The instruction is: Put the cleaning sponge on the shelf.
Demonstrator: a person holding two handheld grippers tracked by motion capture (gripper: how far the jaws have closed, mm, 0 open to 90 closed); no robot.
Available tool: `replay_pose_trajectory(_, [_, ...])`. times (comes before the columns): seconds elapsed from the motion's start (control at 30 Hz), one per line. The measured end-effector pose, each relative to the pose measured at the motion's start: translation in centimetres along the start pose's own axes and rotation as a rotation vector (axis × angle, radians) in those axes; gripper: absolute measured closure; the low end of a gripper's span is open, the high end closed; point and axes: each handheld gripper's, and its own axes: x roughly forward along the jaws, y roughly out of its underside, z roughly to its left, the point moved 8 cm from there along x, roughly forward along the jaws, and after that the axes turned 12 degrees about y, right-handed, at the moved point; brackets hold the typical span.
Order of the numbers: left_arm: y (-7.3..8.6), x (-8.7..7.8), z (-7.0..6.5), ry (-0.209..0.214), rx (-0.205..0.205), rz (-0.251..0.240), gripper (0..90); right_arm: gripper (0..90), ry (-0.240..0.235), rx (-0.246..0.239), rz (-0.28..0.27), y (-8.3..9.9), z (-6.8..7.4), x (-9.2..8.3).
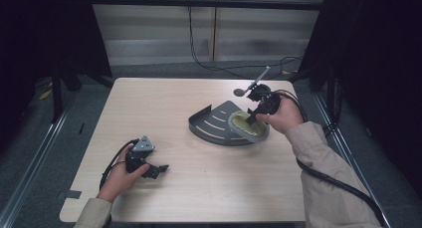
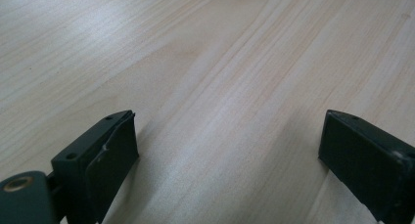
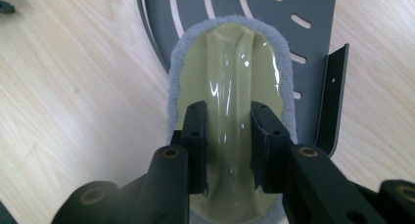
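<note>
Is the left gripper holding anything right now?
No, in the left gripper view its fingers stand wide apart over the bare wooden table with nothing between them.

Scrubbing pad (image 3: 230,82): pale yellow-green handle, grey fleecy rim; corner shelf (image 3: 313,9): dark grey, slotted; table (image 1: 164,108): light woodgrain; tools black.

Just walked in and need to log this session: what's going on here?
A person works two hand-held grippers at a wooden table. The right gripper is shut on the raised handle of a yellowish scrubbing pad lying on a grey slotted rack. The left gripper rests open on the table, holding nothing.
</note>
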Motion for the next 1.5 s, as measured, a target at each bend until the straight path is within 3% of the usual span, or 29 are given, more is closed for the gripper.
replay_pose_trajectory(0.3, [0.0,0.0,0.0,0.000,0.000,0.000,6.8,71.0,0.021,0.004,0.014,-1.2,-0.5,1.2])
replay_pose_trajectory(0.6, [0.0,0.0,0.0,0.000,0.002,0.002,6.8,71.0,0.030,0.056,-0.011,-2.5,-1.9,1.8])
replay_pose_trajectory(0.77, [0.0,0.0,0.0,0.001,0.002,0.003,6.7,71.0,0.042,0.057,-0.019,-2.9,-2.3,2.5])
replay_pose_trajectory(1.5, [0.0,0.0,0.0,0.000,0.000,0.000,6.5,70.9,0.060,0.107,-0.018,-2.8,-3.4,4.1])
